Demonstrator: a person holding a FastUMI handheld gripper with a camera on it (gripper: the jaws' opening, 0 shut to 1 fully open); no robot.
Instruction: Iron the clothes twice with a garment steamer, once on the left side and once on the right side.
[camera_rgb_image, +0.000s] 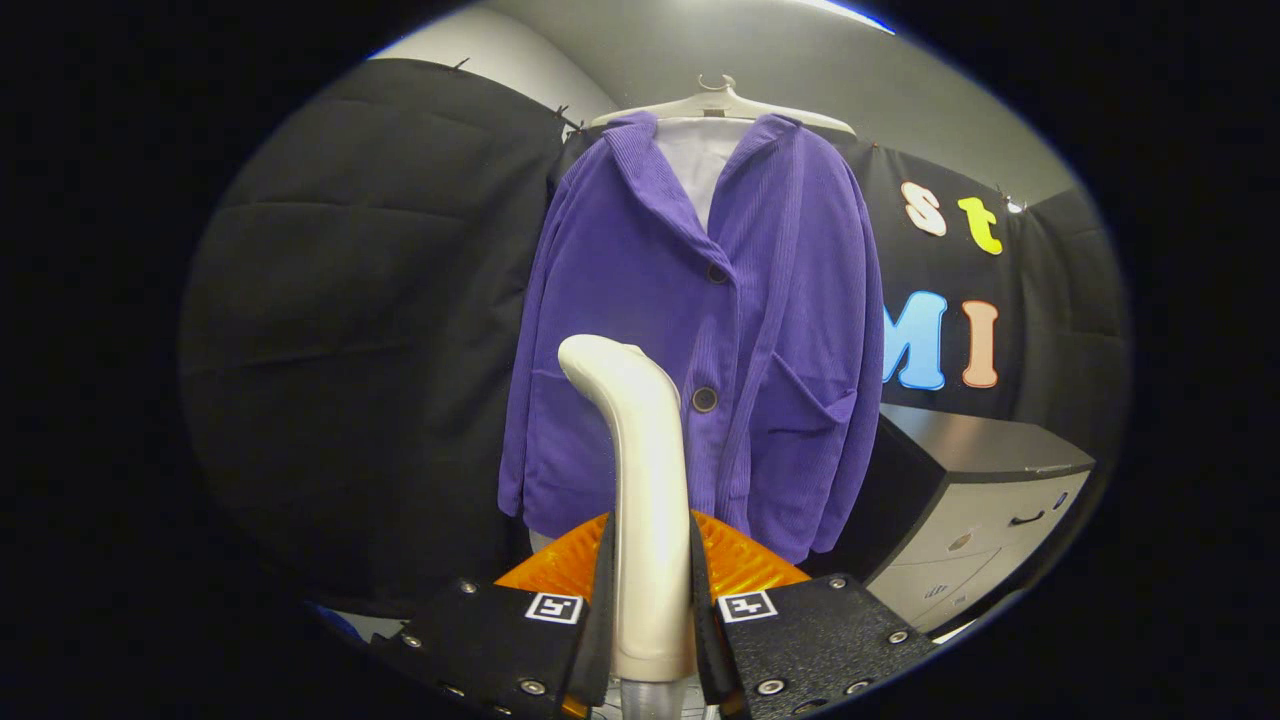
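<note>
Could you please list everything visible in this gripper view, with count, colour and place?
garment steamer: one, cream, upright between the fingers, head bent toward the jacket.
jacket: one, purple, hanging beyond the steamer, buttoned.
hanger: one, white, holding the jacket.
white garment: one, inside the jacket's collar.
cabinet: one, dark top, pale drawers, to the right of the jacket.
hand-held gripper: one, both fingers pressed on the steamer's handle.

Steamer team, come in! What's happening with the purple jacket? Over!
Gripper shut on garment steamer, head aimed forward. Purple corduroy jacket hanging on hanger just beyond. Nothing between them; cabinet stands off to the side.
</note>
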